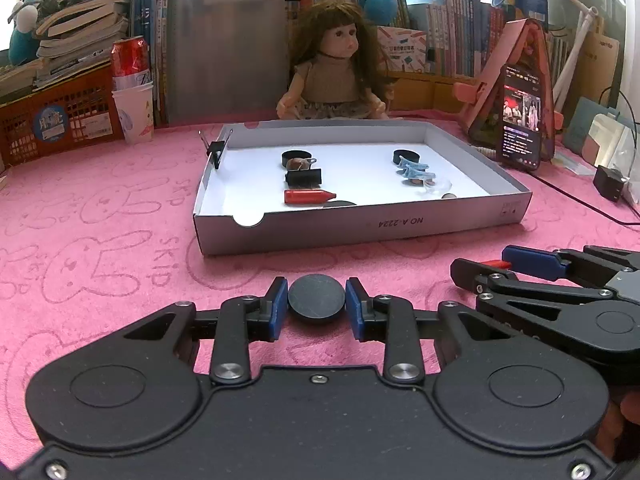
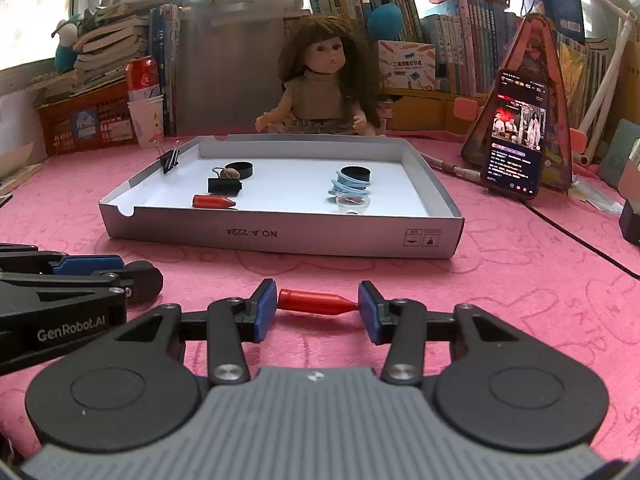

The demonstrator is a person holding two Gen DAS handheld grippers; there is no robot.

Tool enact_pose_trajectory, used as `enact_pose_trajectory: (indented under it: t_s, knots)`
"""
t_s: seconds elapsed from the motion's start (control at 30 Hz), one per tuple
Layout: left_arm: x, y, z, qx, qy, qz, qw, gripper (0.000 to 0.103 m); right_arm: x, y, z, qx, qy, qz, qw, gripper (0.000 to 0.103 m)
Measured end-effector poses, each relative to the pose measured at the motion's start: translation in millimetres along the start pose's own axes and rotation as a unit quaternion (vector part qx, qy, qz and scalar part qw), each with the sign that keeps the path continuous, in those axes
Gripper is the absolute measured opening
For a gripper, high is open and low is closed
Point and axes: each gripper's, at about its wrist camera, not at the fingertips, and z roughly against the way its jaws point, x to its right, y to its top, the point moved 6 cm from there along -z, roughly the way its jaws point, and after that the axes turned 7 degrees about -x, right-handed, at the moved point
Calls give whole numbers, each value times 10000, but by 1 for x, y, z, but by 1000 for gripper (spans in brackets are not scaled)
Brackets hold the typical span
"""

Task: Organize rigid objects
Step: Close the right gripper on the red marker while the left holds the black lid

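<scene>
My left gripper (image 1: 317, 300) is shut on a black round disc (image 1: 317, 297) just above the pink cloth, in front of the white cardboard tray (image 1: 360, 228). My right gripper (image 2: 318, 304) is shut on a red bullet-shaped cap (image 2: 316, 302), held lengthwise between its blue pads, also in front of the tray (image 2: 280, 236). In the tray lie another red cap (image 2: 214, 201), black binder clips (image 2: 224, 185), black rings (image 2: 356, 173), blue hair ties (image 2: 349, 189) and a clear dish (image 2: 352, 202). Each gripper shows at the side of the other's view.
A doll (image 2: 320, 80) sits behind the tray. A phone (image 2: 516, 136) leans on a stand at the right, with a black cable (image 2: 580, 240) across the cloth. A red can on a paper cup (image 2: 146, 96), an orange crate (image 2: 84, 120) and books stand at back left.
</scene>
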Motion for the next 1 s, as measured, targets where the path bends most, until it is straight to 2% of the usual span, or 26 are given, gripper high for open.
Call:
enact_pose_trajectory:
  t_s: [0.23,0.33,0.4,0.5,0.53,0.57,0.73,1.0]
  knots:
    - [6,-5,-1,32,-16,-41,10000,31,5,-1,0,17,-54,-14,10000,49]
    - [10,-9,0,118,70,-151,9998,41,7,-4,0,3,-59,-13,10000,50]
    - [12,-10,0,167,133,-194,9996,43,7,-5,1,34,-51,5,10000,50]
    - [12,-10,-2,219,192,-179,9994,47,7,-7,2,104,-74,17,9999,55]
    - [11,-10,-2,224,194,-163,9994,49,7,-7,3,140,-76,0,9999,66]
    - [11,-9,-3,229,197,-142,9994,50,7,-7,3,143,-64,0,9999,67]
    - [6,-8,-7,273,222,-12,9994,55,6,-9,4,181,-275,14,9995,72]
    - [4,-8,-9,288,222,33,9993,55,9,-10,2,100,-376,-74,9992,74]
